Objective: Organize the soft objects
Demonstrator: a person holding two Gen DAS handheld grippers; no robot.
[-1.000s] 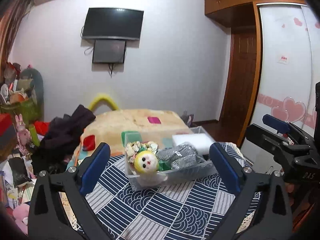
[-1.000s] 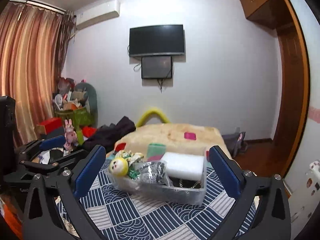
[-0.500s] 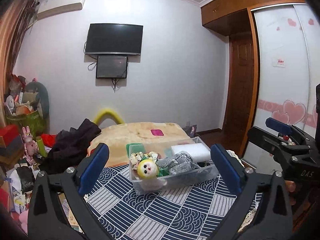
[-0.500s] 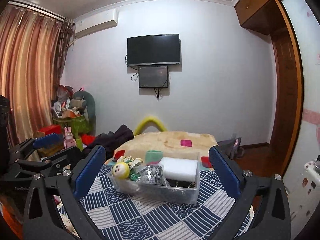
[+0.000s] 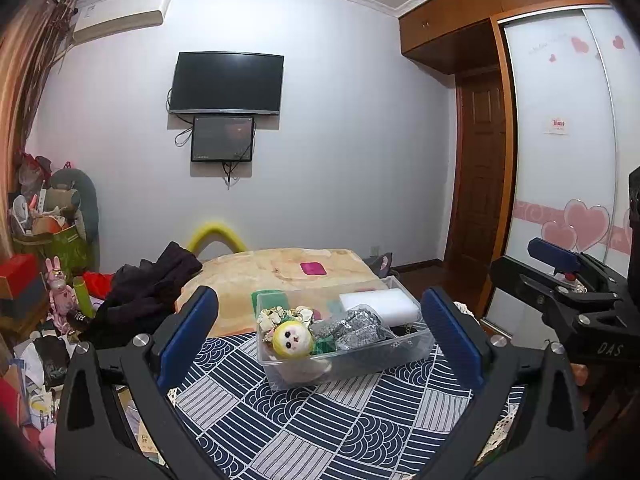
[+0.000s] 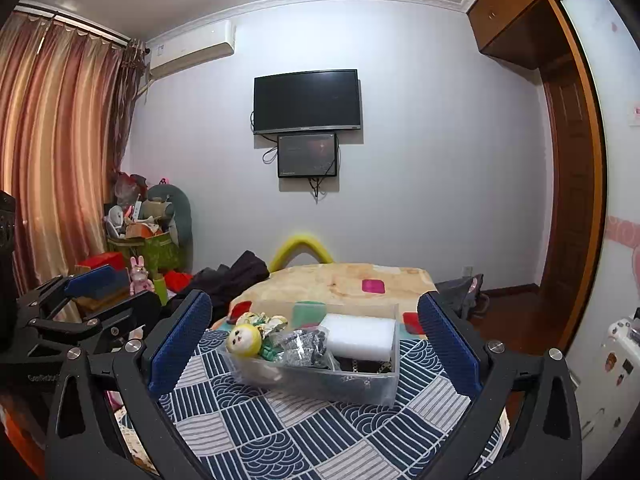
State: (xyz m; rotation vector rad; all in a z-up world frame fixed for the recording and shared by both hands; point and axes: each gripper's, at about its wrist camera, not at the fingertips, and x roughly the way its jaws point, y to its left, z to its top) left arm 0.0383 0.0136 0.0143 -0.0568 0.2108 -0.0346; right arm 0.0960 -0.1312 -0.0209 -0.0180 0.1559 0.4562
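Both pairs of fingers wide apart — clear bin centred beyond, untouched.

Left hand-held gripper: matte black frame, two broad angled fingers faced with blue ribbed pads, silver round screws at finger joints, triangular cut-outs in lower struts. Right hand-held gripper: same black build, blue textured pads, silver screws. From left wrist view, right unit's side shows white "DAS" lettering, blue pad, small red part. Faint grey lettering on left unit's body, unreadable.
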